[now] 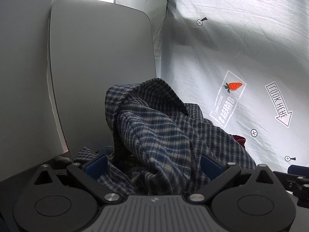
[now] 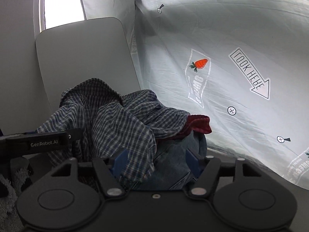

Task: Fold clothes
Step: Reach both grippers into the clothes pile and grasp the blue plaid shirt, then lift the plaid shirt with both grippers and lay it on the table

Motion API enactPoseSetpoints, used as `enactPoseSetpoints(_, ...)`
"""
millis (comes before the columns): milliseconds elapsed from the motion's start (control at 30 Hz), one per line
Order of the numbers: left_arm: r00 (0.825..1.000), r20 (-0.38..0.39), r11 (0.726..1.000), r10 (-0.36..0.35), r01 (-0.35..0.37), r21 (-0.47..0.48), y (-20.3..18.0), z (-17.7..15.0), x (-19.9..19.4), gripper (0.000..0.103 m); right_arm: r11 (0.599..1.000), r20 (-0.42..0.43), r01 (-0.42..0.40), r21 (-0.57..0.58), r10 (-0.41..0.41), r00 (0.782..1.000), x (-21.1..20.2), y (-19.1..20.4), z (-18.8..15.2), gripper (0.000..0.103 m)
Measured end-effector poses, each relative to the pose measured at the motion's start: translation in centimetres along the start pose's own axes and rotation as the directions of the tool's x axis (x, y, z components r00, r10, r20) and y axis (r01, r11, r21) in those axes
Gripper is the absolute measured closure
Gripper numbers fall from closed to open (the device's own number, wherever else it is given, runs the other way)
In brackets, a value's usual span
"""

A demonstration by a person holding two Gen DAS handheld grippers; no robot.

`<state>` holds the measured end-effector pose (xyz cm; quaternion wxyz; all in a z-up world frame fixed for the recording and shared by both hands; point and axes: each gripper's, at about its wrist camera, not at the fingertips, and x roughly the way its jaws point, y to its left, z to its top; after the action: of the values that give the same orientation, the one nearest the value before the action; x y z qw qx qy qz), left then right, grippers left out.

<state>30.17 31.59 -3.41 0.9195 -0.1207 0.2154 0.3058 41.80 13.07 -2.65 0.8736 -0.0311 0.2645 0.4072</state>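
Note:
A crumpled blue-and-white plaid shirt (image 1: 154, 127) lies heaped on a pile of clothes. My left gripper (image 1: 154, 164) stands open, its blue pads (image 1: 96, 165) wide apart with shirt cloth bunched between them. In the right wrist view the plaid shirt (image 2: 115, 119) drapes over blue jeans (image 2: 173, 158) and a dark red garment (image 2: 199, 124). My right gripper (image 2: 154, 161) is open, its blue pads (image 2: 119, 159) astride shirt and jeans cloth. The left gripper's body (image 2: 38, 142) shows at the left of that view.
A white sheet (image 1: 241, 58) printed with arrows and carrots covers the surface to the right. A grey rounded panel (image 1: 100, 67) stands behind the pile, against a wall with a bright window (image 2: 61, 3). A grey fuzzy cloth (image 2: 7, 197) lies at lower left.

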Motion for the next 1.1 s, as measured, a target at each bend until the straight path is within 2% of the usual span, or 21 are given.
enactPoseSetpoints(67,0.999,-0.036,0.999,-0.017,0.015,-0.042,0.8,-0.2,1.6,0.021,0.997,-0.066,-0.046,0.054,0.049,0.997,4.4,0.1,0.3,0.036)
enactPoseSetpoints(133,0.998,-0.056,0.996,-0.038,0.034,-0.077,1.5,-0.6,2.5,0.042,0.99,-0.129,-0.09,0.107,0.104,0.986,7.5,0.1,0.2,0.048)
enactPoseSetpoints(167,0.998,-0.059,0.996,-0.039,0.034,-0.087,1.7,-0.8,2.8,0.048,0.987,-0.162,-0.102,0.126,0.122,0.979,8.5,0.2,0.0,0.069)
enactPoseSetpoints(233,0.998,-0.056,0.998,0.003,-0.006,-0.056,1.4,-1.1,2.9,0.082,0.987,-0.16,-0.095,0.128,0.115,0.98,8.8,0.4,-0.5,0.094)
enactPoseSetpoints(300,0.999,-0.029,0.999,0.036,-0.037,-0.034,1.0,-1.0,2.1,0.084,0.993,-0.099,-0.051,0.108,0.061,0.993,7.2,0.5,-0.9,0.1)
enactPoseSetpoints(367,0.999,0.017,0.998,0.049,-0.049,-0.035,0.6,-0.5,0.5,0.087,0.998,-0.013,0.029,0.052,-0.028,1.0,4.5,0.4,-0.8,0.101)
enactPoseSetpoints(400,0.997,0.052,0.998,0.062,-0.06,-0.034,0.2,-0.1,-0.7,0.088,0.997,0.036,0.078,0.016,-0.079,0.996,2.8,0.4,-0.7,0.101)
enactPoseSetpoints(467,0.986,0.152,0.997,0.068,-0.071,0.008,-1.1,0.9,-3.9,0.089,0.974,0.165,0.217,-0.057,-0.206,0.965,-1.5,0.3,-0.4,0.101)
enactPoseSetpoints(500,0.975,0.212,0.997,0.06,-0.07,0.037,-2.0,1.4,-5.8,0.09,0.957,0.229,0.28,-0.074,-0.257,0.939,-3.7,0.1,-0.3,0.102)
enactPoseSetpoints(567,0.944,0.329,0.995,0.024,-0.056,0.087,-4.1,2.3,-10.2,0.091,0.92,0.351,0.388,-0.058,-0.345,0.871,-9.0,-0.8,0.0,0.102)
enactPoseSetpoints(600,0.923,0.385,0.992,0.003,-0.05,0.112,-5.2,2.8,-12.4,0.091,0.904,0.4,0.426,-0.043,-0.376,0.836,-11.5,-1.2,0.0,0.102)
enactPoseSetpoints(667,0.872,0.485,0.99,-0.065,-0.005,0.142,-7.7,3.0,-17.4,0.091,0.859,0.496,0.511,-0.009,-0.44,0.748,-16.7,-1.5,-0.4,0.103)
enactPoseSetpoints(733,0.806,0.576,0.984,-0.136,0.041,0.174,-10.2,3.1,-22.5,0.091,0.809,0.587,0.587,0.04,-0.494,0.641,-22.2,-1.8,-1.0,0.103)
enactPoseSetpoints(833,0.681,0.693,0.968,-0.237,0.103,0.23,-14.0,3.3,-30.0,0.091,0.712,0.701,0.689,0.134,-0.56,0.442,-31.4,-2.0,-2.8,0.103)
enactPoseSetpoints(867,0.648,0.713,0.961,-0.267,0.13,0.242,-15.1,3.1,-32.2,0.091,0.679,0.729,0.715,0.168,-0.574,0.373,-34.5,-2.2,-3.5,0.103)
enactPoseSetpoints(900,0.616,0.727,0.952,-0.305,0.175,0.251,-16.2,2.8,-35.1,0.091,0.658,0.743,0.728,0.193,-0.582,0.329,-37.5,-2.5,-4.0,0.103)
enactPoseSetpoints(933,0.589,0.733,0.94,-0.34,0.221,0.259,-17.3,2.3,-37.5,0.091,0.637,0.755,0.739,0.217,-0.59,0.287,-40.3,-2.8,-4.5,0.103)
enactPoseSetpoints(1033,0.534,0.732,0.901,-0.423,0.335,0.276,-19.6,1.2,-42.2,0.091,0.597,0.773,0.761,0.253,-0.598,0.212,-48.0,-4.1,-6.4,0.103)
enactPoseSetpoints(1100,0.509,0.721,0.872,-0.47,0.395,0.289,-21.5,-0.1,-44.9,0.091,0.564,0.783,0.781,0.27,-0.6,0.163,-52.8,-4.8,-8.1,0.103)
